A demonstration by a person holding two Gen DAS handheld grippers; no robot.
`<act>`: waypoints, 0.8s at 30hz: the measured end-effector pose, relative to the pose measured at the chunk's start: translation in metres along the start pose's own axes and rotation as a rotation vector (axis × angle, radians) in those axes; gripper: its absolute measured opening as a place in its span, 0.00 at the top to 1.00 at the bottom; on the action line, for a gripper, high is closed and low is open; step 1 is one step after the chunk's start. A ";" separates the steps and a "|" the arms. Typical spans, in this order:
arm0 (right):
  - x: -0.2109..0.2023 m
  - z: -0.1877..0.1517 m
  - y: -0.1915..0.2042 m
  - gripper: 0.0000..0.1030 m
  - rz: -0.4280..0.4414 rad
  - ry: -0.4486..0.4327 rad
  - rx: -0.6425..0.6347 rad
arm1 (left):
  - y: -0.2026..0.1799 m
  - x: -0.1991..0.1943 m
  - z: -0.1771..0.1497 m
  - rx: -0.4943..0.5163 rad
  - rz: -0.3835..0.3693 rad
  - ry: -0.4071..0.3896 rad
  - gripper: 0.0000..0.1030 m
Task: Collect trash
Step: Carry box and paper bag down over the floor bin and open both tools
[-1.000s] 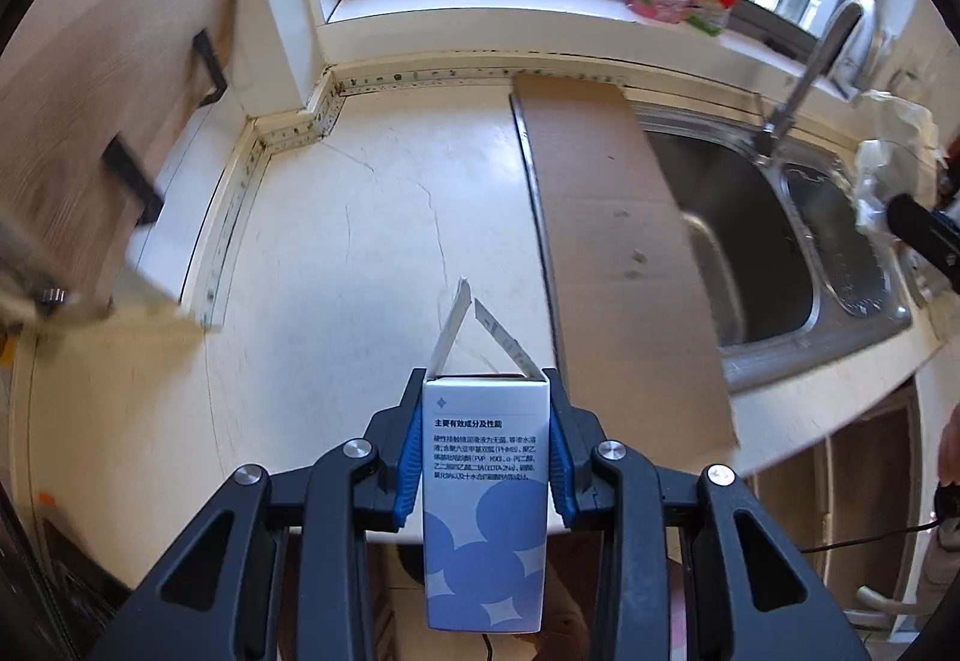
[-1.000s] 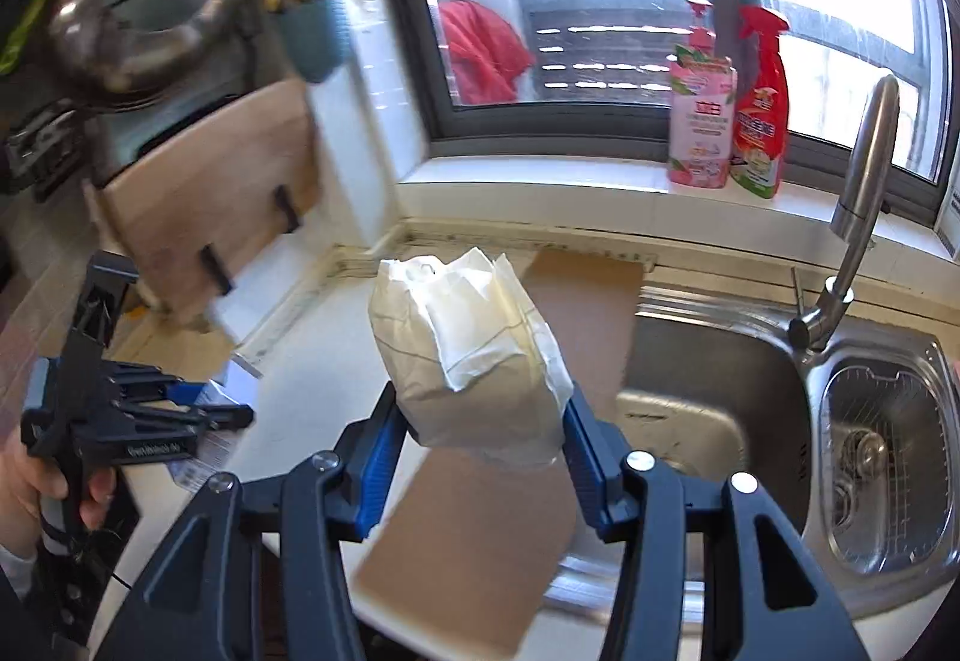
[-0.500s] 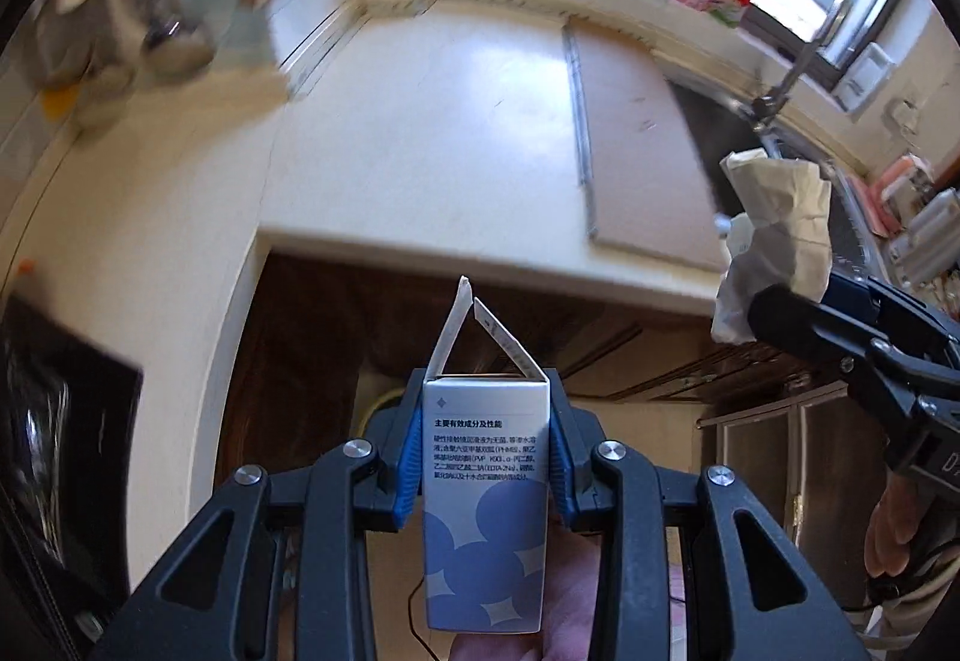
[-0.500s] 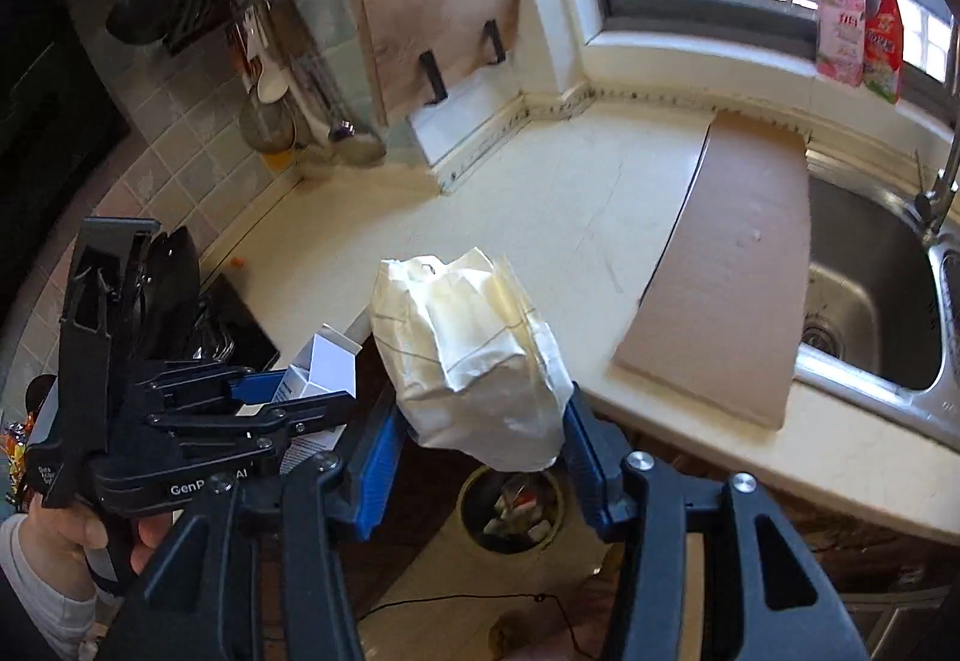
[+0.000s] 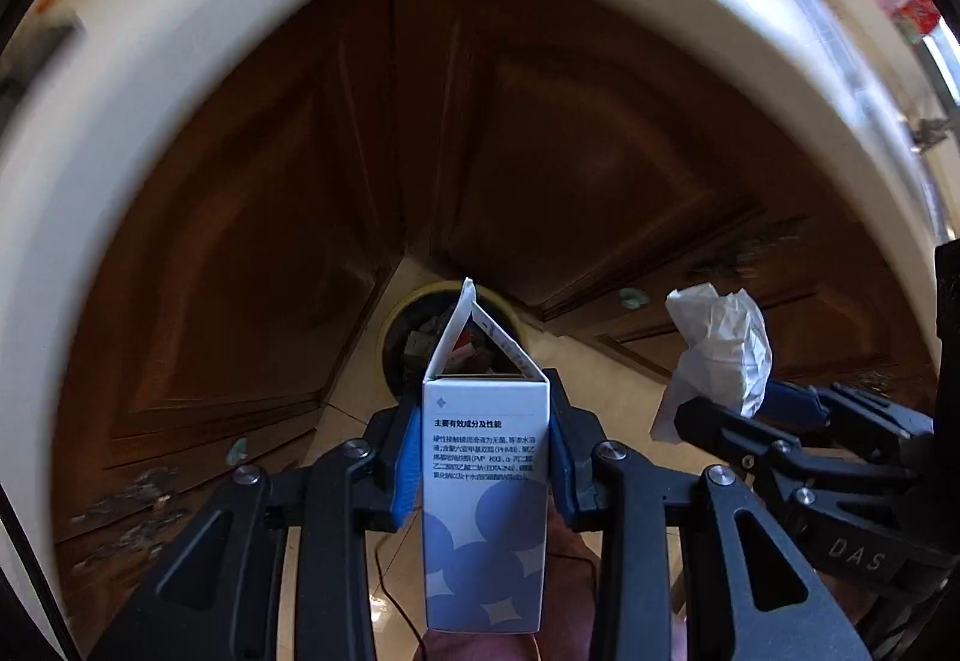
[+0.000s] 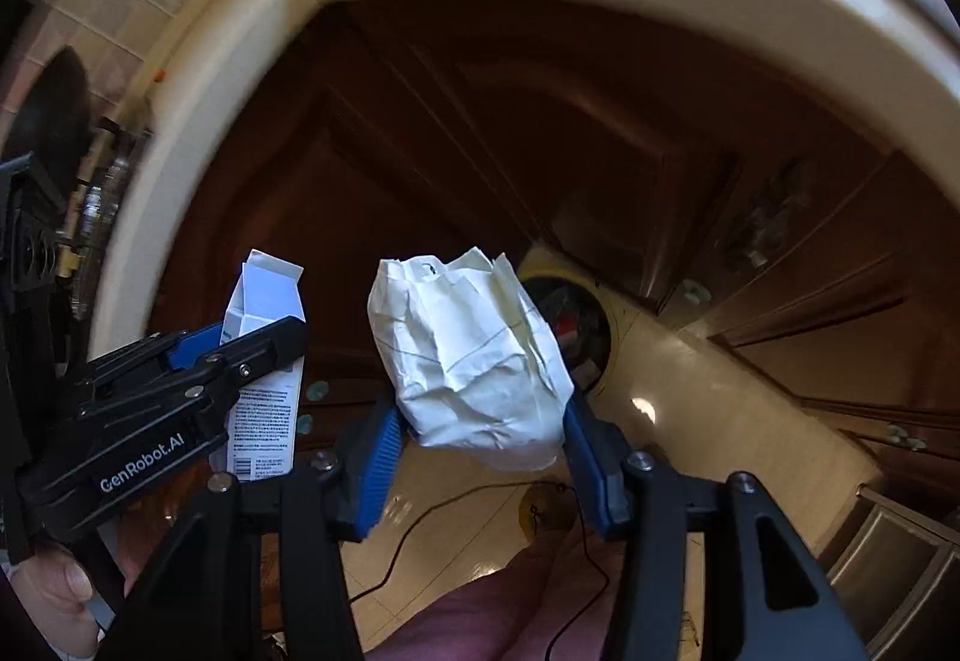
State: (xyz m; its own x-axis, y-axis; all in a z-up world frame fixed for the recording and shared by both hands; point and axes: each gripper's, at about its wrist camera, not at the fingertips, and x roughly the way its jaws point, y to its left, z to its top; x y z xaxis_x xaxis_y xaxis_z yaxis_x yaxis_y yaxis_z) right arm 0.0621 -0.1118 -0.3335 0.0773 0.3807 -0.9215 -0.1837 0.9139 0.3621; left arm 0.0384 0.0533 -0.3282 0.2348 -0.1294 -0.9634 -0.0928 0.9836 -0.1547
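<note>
Left wrist: left claw (image 5: pixel 485 457) grips carton (image 5: pixel 485 505) above bin's rim (image 5: pixel 420 295).

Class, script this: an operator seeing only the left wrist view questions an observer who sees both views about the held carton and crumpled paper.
Operator: Is the right gripper squeezing the crumpled paper on both sides?
Observer: Yes; the right wrist view shows both blue fingers pressing its sides.
Operator: What is on the carton side I cannot see?
Observer: Fine print, and a barcode near its lower end.
</note>
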 end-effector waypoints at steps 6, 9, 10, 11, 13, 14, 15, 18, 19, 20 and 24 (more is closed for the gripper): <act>0.088 0.007 -0.022 0.50 0.017 0.109 0.064 | 0.024 0.090 0.000 -0.061 0.008 0.044 0.67; 0.115 0.012 -0.025 0.48 0.002 0.121 0.044 | 0.035 0.115 0.006 -0.066 0.000 0.051 0.57; 0.122 0.013 -0.026 0.48 -0.002 0.132 0.037 | 0.038 0.120 0.007 -0.066 -0.002 0.055 0.52; 0.131 0.016 -0.026 0.47 -0.002 0.148 0.036 | 0.041 0.125 0.008 -0.068 0.004 0.056 0.44; 0.147 0.020 -0.029 0.47 0.005 0.192 0.049 | 0.049 0.129 0.009 -0.070 0.018 0.045 0.42; 0.154 0.022 -0.029 0.46 0.011 0.211 0.055 | 0.049 0.129 0.009 -0.067 0.026 0.044 0.42; 0.159 0.024 -0.030 0.46 0.011 0.222 0.055 | 0.052 0.130 0.009 -0.064 0.037 0.042 0.42; 0.166 0.025 -0.026 0.46 -0.015 0.220 0.031 | 0.062 0.127 0.007 -0.071 0.058 0.036 0.39; 0.165 0.024 -0.023 0.46 -0.019 0.215 0.018 | 0.067 0.125 0.007 -0.077 0.061 0.035 0.37; 0.163 0.024 -0.019 0.45 -0.018 0.211 0.010 | 0.072 0.122 0.005 -0.084 0.064 0.032 0.34; 0.149 0.021 -0.011 0.39 -0.024 0.184 -0.029 | 0.077 0.112 -0.002 -0.093 0.071 0.021 0.24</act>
State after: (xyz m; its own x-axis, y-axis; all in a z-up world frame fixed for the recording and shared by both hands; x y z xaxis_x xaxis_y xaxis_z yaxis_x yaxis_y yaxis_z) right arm 0.0961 -0.0622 -0.4724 -0.0978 0.3238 -0.9410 -0.2124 0.9170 0.3376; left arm 0.0556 0.1146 -0.4483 0.2038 -0.0636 -0.9769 -0.1983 0.9745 -0.1048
